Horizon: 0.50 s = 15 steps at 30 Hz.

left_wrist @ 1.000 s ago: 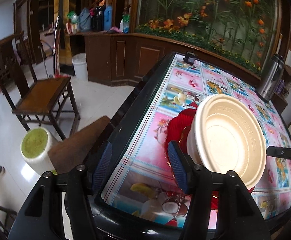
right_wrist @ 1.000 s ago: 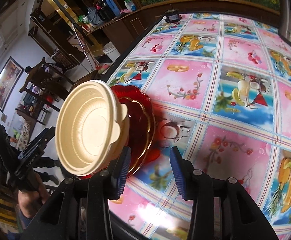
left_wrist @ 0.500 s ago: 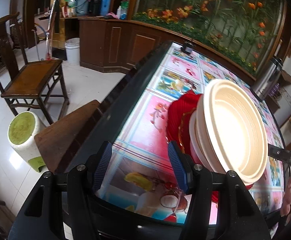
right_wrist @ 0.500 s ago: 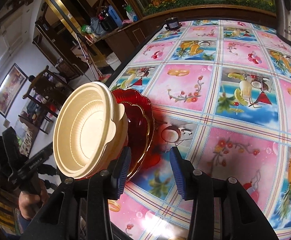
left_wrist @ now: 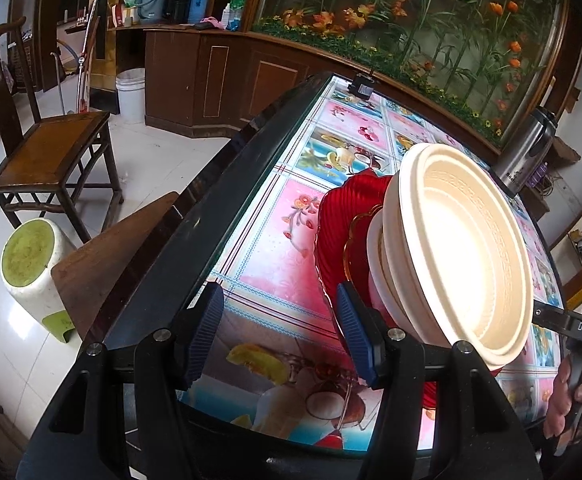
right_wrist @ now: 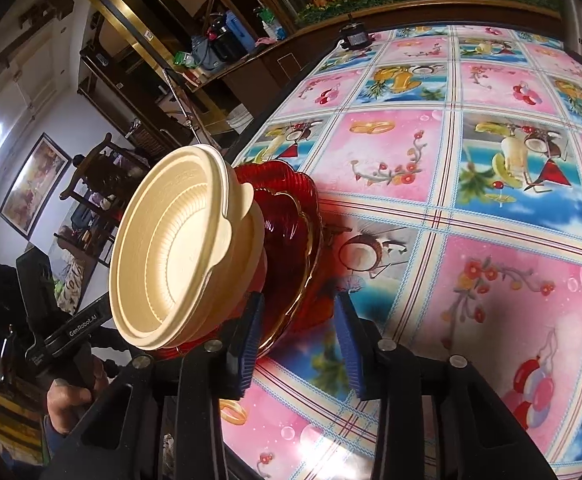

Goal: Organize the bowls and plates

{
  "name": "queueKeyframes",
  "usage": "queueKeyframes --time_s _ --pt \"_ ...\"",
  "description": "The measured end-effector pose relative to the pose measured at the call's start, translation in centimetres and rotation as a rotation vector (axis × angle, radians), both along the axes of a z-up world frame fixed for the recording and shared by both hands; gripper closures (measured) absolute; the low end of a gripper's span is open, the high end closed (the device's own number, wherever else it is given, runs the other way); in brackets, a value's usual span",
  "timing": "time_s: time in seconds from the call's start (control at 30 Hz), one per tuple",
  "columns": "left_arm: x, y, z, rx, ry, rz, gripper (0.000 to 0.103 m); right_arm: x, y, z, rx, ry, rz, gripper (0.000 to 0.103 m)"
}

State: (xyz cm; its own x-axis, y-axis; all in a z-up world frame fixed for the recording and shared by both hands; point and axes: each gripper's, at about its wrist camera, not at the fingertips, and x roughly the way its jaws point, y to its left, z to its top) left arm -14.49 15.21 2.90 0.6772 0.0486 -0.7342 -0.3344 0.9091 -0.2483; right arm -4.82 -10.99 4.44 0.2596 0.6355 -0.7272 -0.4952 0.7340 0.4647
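The right gripper (right_wrist: pixel 297 334) has sunk toward the table (right_wrist: pixel 491 280), its jaws just closing around the red plates' (right_wrist: pixel 291 240) near rim, gap still visible. The cream bowls (right_wrist: pixel 171 248) sit stacked on those plates. The left gripper (left_wrist: pixel 277 330) hangs with jaws apart, empty.

The stack of bowls (right_wrist: pixel 171 256) and red plates (right_wrist: pixel 291 240) is standing near the bench (left_wrist: pixel 219 200) edge and blocking the way there. Beyond it, the patterned bench top is lying open up to the steel flask (left_wrist: pixel 527 152) and a small black device (right_wrist: pixel 355 38) at the far edge.
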Motion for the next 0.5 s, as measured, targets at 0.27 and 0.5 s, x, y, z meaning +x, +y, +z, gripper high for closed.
queueKeyframes --time_s 0.27,0.5 --pt "0.52 -0.06 -0.30 0.011 0.011 -0.001 0.046 -0.09 0.18 0.02 0.002 -0.009 0.012 0.079" --pt "0.93 -0.25 -0.14 0.036 0.007 -0.012 0.050 0.05 0.67 -0.35 -0.005 -0.011 0.015 0.082"
